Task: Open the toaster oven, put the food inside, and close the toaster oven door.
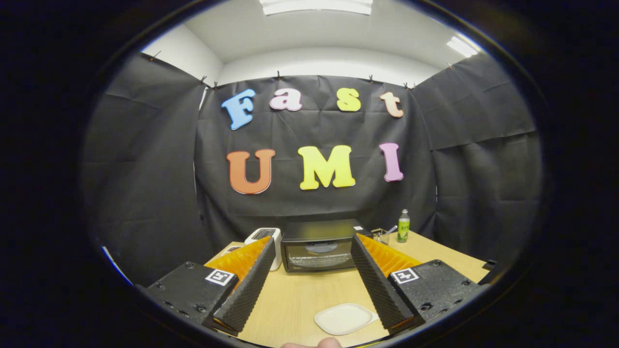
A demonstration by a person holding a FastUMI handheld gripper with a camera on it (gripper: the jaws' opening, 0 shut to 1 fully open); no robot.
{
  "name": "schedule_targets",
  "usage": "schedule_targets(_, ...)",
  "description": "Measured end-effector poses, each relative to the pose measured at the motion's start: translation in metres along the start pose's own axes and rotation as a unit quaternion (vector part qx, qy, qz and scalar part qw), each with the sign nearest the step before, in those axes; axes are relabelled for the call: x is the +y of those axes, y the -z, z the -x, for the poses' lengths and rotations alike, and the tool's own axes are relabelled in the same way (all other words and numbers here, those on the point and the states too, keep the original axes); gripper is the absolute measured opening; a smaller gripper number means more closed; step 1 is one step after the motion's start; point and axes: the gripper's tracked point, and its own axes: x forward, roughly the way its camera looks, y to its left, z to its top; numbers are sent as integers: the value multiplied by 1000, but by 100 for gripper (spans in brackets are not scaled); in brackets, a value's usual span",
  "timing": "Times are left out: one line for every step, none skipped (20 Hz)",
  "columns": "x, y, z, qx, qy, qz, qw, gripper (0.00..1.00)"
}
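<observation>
A black toaster oven [319, 246] stands at the far side of the wooden table [300, 299], its glass door shut. My gripper [314, 246] is held well back from it, raised above the table, and the oven appears framed between the spread fingers [246, 290]. The gripper is open with nothing in it. A white plate [344, 318] lies on the table close below, between the fingers and nearer the right one; it looks bare, and I cannot make out any food on it.
A white appliance [267, 241] stands just left of the oven. To the oven's right are a small wire basket [381, 235] and a green bottle [403, 225]. Black cloth walls close in the booth. A fingertip [314, 344] shows at the near table edge.
</observation>
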Motion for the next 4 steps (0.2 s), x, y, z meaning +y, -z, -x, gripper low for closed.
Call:
schedule_targets(1,0,0,1,-1,0,1000,100)
schedule_targets(2,0,-1,2,-1,1,1000,100)
schedule_targets(2,-1,0,1,-1,3,1000,100)
schedule_targets(3,-2,0,0,-1,2,1000,100)
